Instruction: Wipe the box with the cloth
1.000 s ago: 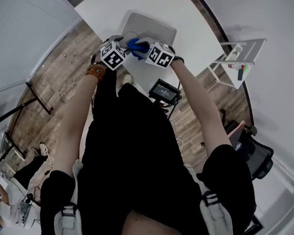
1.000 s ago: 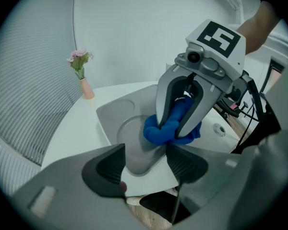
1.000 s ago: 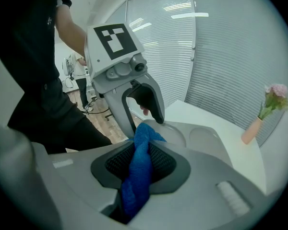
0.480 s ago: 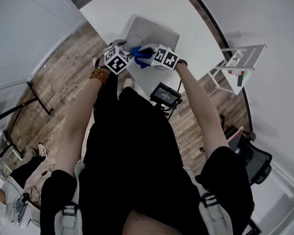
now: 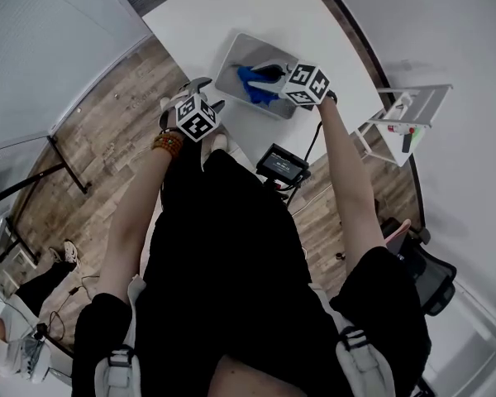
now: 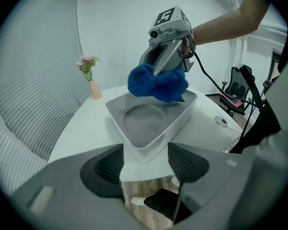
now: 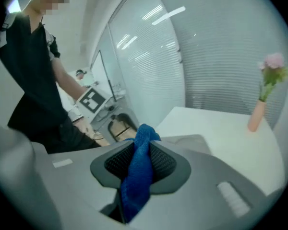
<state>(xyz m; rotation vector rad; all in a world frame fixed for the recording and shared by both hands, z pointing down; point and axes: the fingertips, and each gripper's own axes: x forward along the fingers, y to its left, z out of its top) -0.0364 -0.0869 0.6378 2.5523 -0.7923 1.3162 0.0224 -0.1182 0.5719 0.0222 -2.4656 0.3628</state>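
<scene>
Your right gripper (image 7: 141,152) has its fingers nearly closed and pinching the blue cloth (image 6: 157,83), so that one's got a solid hold. The cloth hangs in a bunch from those fingers over the far right side of the grey box (image 6: 145,122). Can't tell if it's actually touching the rim.

Your left gripper (image 6: 145,153) sits at the near edge of the white desk (image 6: 84,128), pointing at the near corner of the box. Its fingers are spread wide with nothing gripped, and they've just opened a bit further. The box sits on the desk just beyond them, not touching either finger.

There's also a small pink vase (image 6: 95,90) with pink flowers (image 6: 86,61) far left on the desk, well apart from the box.
</scene>
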